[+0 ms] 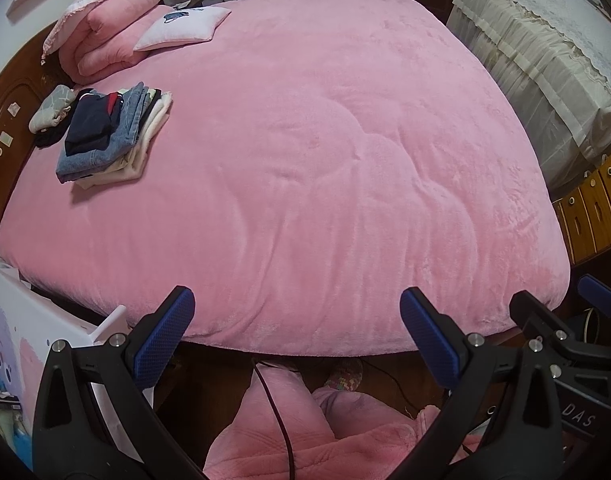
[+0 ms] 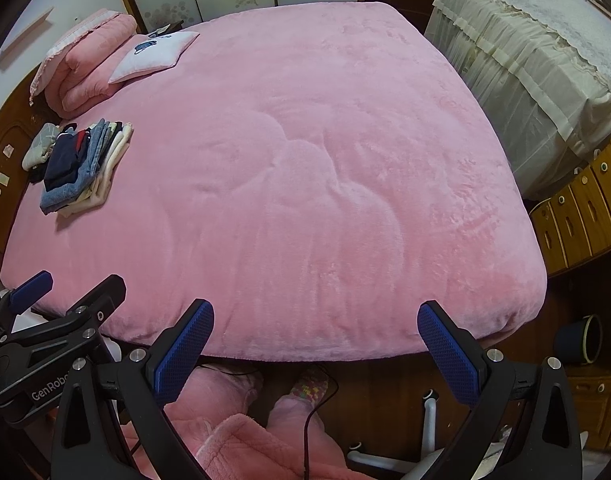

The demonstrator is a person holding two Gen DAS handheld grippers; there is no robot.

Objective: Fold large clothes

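Observation:
A pile of folded clothes [image 1: 105,136], with a navy piece on top of denim and cream pieces, lies at the left of the pink bed [image 1: 325,160]; it also shows in the right wrist view [image 2: 81,168]. My left gripper [image 1: 297,328] is open and empty, held just off the bed's near edge. My right gripper [image 2: 315,340] is open and empty at the same edge. The right gripper shows at the right of the left wrist view [image 1: 565,312], the left gripper at the left of the right wrist view [image 2: 65,296]. No unfolded garment lies on the bed [image 2: 325,180].
A folded pink quilt [image 1: 105,40] and a small white cushion [image 1: 185,28] lie at the head end by the wooden headboard [image 1: 5,112]. A lace-covered cabinet [image 1: 545,80] and wooden drawers [image 1: 593,208] stand on the right. The person's pink-clad legs [image 1: 305,432] and a cable are below.

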